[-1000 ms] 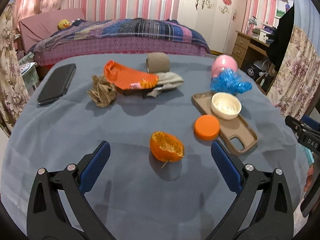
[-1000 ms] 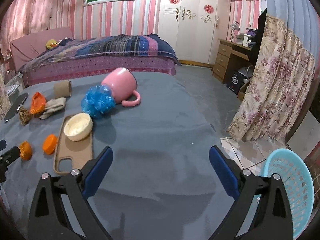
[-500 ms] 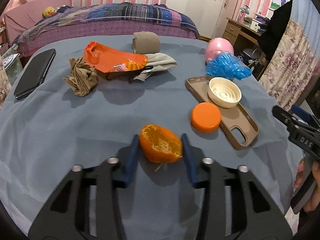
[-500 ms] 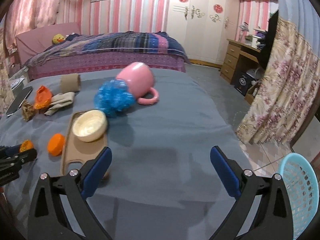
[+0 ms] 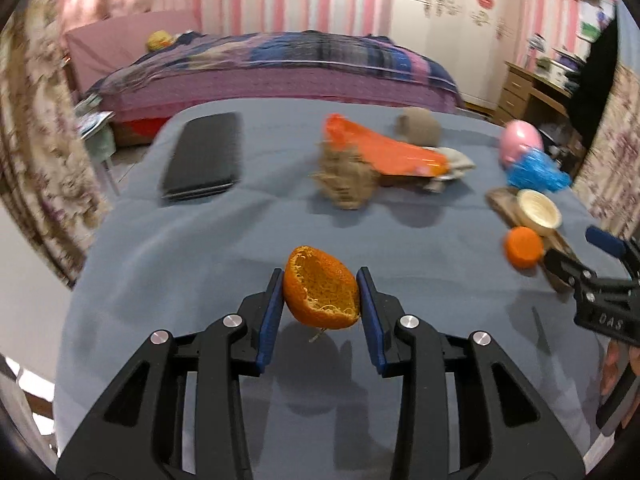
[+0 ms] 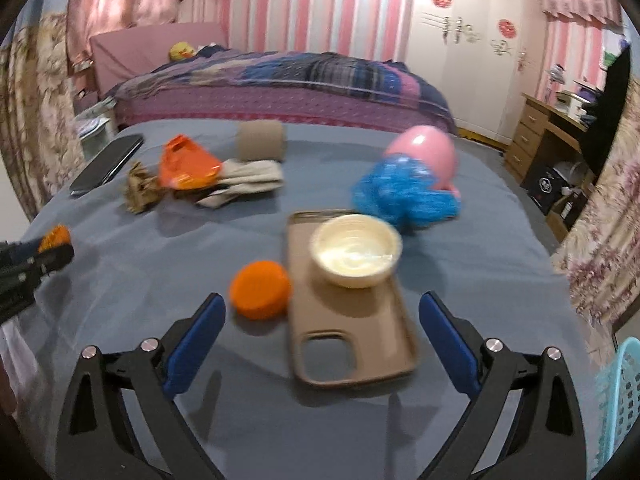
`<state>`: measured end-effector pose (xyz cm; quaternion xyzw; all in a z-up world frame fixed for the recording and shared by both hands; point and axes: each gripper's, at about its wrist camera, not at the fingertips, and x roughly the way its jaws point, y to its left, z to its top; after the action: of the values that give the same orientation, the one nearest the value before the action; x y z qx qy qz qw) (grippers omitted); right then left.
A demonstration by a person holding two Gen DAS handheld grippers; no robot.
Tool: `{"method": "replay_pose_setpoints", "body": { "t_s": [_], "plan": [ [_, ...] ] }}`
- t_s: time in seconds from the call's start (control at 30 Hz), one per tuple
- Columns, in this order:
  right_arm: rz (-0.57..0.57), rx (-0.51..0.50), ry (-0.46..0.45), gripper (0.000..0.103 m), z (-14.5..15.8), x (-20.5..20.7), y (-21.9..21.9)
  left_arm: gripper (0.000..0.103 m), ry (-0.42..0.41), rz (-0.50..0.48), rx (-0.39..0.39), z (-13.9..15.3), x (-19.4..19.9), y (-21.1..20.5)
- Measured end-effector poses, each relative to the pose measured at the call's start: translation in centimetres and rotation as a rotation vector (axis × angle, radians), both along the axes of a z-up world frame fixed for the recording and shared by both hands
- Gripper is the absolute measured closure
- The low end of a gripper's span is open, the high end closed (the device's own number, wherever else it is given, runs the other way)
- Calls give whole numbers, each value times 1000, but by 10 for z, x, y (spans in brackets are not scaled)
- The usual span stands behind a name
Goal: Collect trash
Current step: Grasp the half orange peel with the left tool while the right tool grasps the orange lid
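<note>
One table (image 5: 168,264) under a grey-blue cloth fills both views; the fabric is matte with soft creases. One pale blue plastic basket (image 6: 618,396) with a slotted wall shows at the lower right edge of the right view.

On the cloth, by size:
- one black flat phone (image 5: 204,156), upper left
- one tan phone case (image 6: 352,340), camera cutout toward the lens, with one cream round bowl (image 6: 356,250) on it
- one pink mug (image 6: 428,154) on its side, touching one blue crinkled plastic wad (image 6: 400,196)
- one orange wrapper (image 5: 384,152)
- one brown crumpled paper (image 5: 346,178)
- one orange round lid (image 6: 260,290), just left of the case

One orange peel half (image 5: 322,300), bottom centre of the left view: pitted skin, stringy pith facing up, clear of the cloth. The left gripper (image 5: 320,308) is clamped on its two sides. The right gripper (image 6: 322,344) is spread wide, empty, above the case.
</note>
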<state>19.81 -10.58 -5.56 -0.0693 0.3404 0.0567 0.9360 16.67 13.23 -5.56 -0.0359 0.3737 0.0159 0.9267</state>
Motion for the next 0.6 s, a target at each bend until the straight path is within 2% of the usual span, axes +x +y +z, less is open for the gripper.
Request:
{"method": "replay_pose_setpoints", "body": {
  "t_s": [0.1, 0.27, 0.3, 0.33, 0.6],
  "plan": [
    [26, -26, 33, 30, -8, 3, 18, 68, 12, 39, -21, -4, -2, 22],
    [24, -58, 72, 47, -18, 13, 31, 68, 23, 64, -20, -10, -4, 37],
    [25, -59, 72, 53, -18, 13, 32, 67, 25, 67, -21, -10, -5, 40],
    [30, -58, 74, 63, -19, 15, 32, 68, 27, 70, -21, -11, -5, 41],
    [62, 1, 48, 63, -10, 12, 21, 68, 16, 89, -21, 0, -10, 39]
  ]
}}
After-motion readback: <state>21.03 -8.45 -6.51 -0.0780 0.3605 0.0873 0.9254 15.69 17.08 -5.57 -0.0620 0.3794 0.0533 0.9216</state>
